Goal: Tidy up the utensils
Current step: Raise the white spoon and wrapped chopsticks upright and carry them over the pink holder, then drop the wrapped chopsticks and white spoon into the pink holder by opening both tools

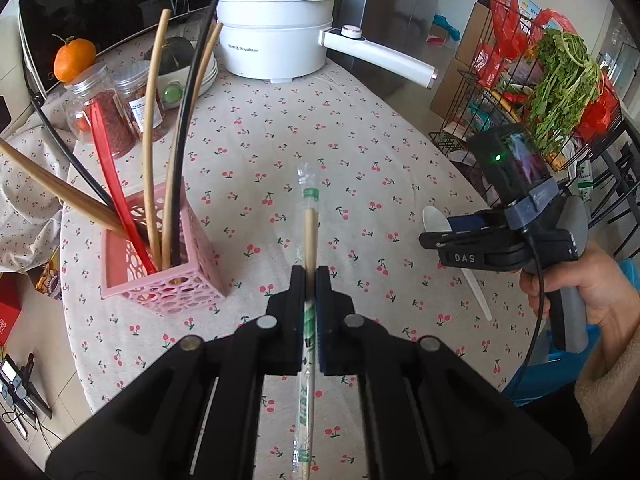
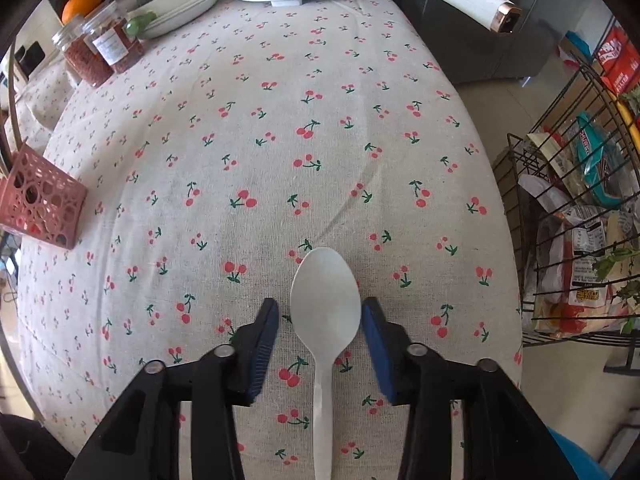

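My left gripper point(image 1: 310, 276) is shut on a pair of wrapped disposable chopsticks point(image 1: 309, 236), held above the cherry-print tablecloth point(image 1: 360, 152) to the right of the pink utensil basket point(image 1: 160, 268). The basket holds several chopsticks and utensil handles point(image 1: 152, 152) standing up. My right gripper point(image 2: 320, 312) is open, its jaws on either side of a white plastic spoon point(image 2: 325, 312) that lies on the cloth. The right gripper point(image 1: 432, 240) and the spoon point(image 1: 434, 218) also show in the left wrist view. The basket shows at the left edge of the right wrist view point(image 2: 40, 204).
A white electric pot point(image 1: 276, 36) with a long handle stands at the back. Two spice jars point(image 1: 104, 112), an orange point(image 1: 74, 60) and a stack of plates point(image 1: 208, 76) are at the back left. A wire rack point(image 1: 552, 92) with greens and packets stands off the table's right edge.
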Demonstrator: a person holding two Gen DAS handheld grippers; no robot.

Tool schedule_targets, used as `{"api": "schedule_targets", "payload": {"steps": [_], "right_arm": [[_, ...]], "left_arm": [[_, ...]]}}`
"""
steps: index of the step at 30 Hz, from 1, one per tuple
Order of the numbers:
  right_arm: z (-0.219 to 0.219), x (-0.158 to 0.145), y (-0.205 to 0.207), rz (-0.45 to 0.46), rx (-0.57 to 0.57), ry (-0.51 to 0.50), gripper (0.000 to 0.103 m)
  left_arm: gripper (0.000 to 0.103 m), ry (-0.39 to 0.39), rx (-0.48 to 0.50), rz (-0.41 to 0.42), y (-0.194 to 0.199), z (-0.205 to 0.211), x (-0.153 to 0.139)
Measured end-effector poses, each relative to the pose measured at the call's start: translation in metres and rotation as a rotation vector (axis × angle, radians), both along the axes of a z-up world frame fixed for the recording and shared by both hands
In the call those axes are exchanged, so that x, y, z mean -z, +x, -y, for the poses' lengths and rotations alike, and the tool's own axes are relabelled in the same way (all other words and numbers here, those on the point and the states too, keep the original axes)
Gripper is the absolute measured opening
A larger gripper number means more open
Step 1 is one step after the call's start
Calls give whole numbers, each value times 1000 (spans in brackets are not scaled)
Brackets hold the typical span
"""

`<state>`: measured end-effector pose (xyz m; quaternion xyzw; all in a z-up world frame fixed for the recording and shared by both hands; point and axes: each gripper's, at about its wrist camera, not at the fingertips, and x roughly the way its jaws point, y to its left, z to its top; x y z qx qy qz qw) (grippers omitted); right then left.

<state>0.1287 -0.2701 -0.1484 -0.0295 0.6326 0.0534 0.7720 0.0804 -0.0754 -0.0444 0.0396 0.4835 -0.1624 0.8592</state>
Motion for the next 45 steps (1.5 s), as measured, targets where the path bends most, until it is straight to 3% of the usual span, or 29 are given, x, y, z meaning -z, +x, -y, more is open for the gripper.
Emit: {"api": "schedule_targets", "payload": {"steps": [4, 8, 14, 18, 23, 28, 32, 36, 45], "right_arm": [[-1, -7, -3, 48, 0, -8, 34], [2, -35, -8, 145, 38, 39, 34], [-1, -82, -14, 294, 79, 138, 34], [-14, -100, -15, 360, 69, 162, 34], [-30, -111, -19, 410, 53, 170, 34], [-36, -116, -19, 441, 56, 188, 34], [-41, -120, -19, 470, 64, 198, 34], [-46, -128, -23, 516, 79, 220, 34], [-75, -157, -32, 680, 119, 334, 34]], "left_arm": [[6, -37, -10, 63, -7, -11, -17], [6, -115, -43, 165, -13, -31, -43], [6, -242, -181, 434, -18, -70, -78], [6, -278, -302, 607, -13, -92, -77], [6, -256, -414, 721, 3, -103, -64], [6, -199, -432, 779, 13, -101, -54], [6, -165, -421, 773, 20, -97, -43], [6, -154, -402, 715, 18, -97, -37], [7, -192, -360, 425, 6, -114, -34]]}}
